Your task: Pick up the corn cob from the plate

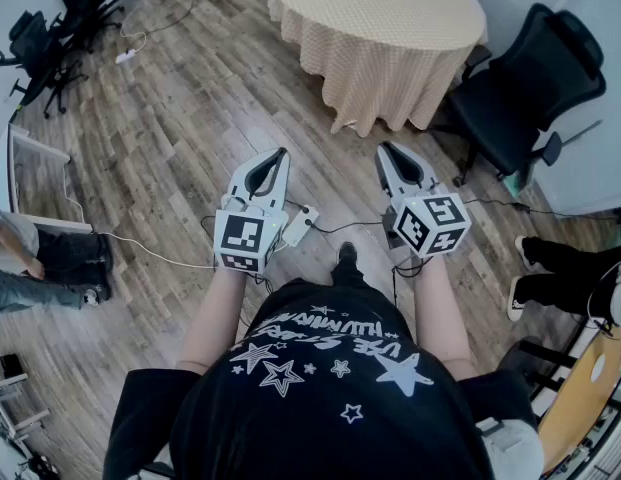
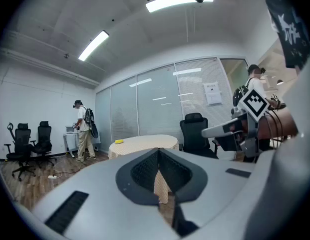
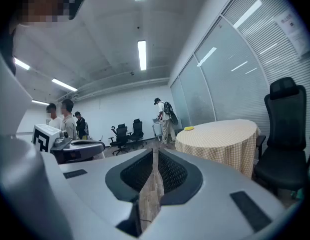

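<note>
Grippers come nearest, held out level over bare floor (image 1: 180,148): the left gripper (image 1: 280,152) at 11 o'clock from the person's chest, the right gripper (image 1: 386,148) at 1 o'clock. Each gripper view shows its two jaws pressed tip to tip with nothing between them, so both are empty and closed.

A power strip (image 1: 299,225) lies on the floor just past the left gripper. Farther out, at 12 to 1 o'clock, stands a round table (image 1: 390,38) under a checked cloth, well apart from both grippers. A black chair (image 1: 530,88) sits beside it at 2 o'clock.

By my judgement the task has hardly begun: nothing is held, and the person stands short of the table. The walk up, the opening of the jaws and the grasp all remain.

The cob (image 2: 119,141) is most likely the small yellow shape on the tabletop's 9 o'clock rim, seen in both gripper views. It looks low, flat and bright yellow, but it is too small to tell kernels, or to tell a plate under it. The head view does not show it.

At the far wall stand office chairs (image 2: 30,141) and a person (image 2: 84,131) with a backpack.
</note>
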`<action>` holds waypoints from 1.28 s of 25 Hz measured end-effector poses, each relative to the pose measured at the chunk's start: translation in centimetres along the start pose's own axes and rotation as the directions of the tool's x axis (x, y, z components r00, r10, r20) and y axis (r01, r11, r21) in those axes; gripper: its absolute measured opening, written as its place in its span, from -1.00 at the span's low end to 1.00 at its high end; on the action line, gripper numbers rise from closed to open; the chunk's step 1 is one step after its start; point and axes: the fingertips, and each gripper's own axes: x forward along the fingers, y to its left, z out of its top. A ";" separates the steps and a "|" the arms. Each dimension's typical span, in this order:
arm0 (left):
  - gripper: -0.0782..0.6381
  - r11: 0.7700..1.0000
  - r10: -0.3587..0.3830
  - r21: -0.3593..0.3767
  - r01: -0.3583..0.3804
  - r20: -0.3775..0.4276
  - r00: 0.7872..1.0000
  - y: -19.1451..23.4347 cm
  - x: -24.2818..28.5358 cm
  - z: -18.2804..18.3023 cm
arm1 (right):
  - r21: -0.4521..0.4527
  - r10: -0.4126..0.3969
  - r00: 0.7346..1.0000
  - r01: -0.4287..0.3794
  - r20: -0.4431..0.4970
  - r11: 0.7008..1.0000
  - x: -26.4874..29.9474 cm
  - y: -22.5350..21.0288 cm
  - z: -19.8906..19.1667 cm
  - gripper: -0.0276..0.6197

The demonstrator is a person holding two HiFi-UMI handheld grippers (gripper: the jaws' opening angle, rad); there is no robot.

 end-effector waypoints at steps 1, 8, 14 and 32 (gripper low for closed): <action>-0.76 1.000 0.005 -0.010 -0.005 -0.002 1.000 0.1 0.3 0.1 | 0.002 -0.004 1.000 0.004 0.001 1.000 0.2 -0.4 0.2 -0.76; -0.76 0.999 0.025 -0.034 -0.025 0.001 1.000 0.2 1.3 1.0 | 0.001 0.023 1.000 -0.023 0.000 1.000 1.2 -1.4 0.9 -0.76; -0.76 0.997 0.046 -0.059 -0.047 -0.021 0.999 0.4 2.7 0.0 | 0.014 0.087 0.996 -0.088 0.024 0.996 2.1 -2.3 1.0 -0.76; -0.76 0.985 0.151 -0.077 -0.157 -0.083 0.985 1.3 10.6 -0.8 | 0.062 0.190 0.982 -0.190 0.003 0.980 6.1 -11.4 1.2 -0.76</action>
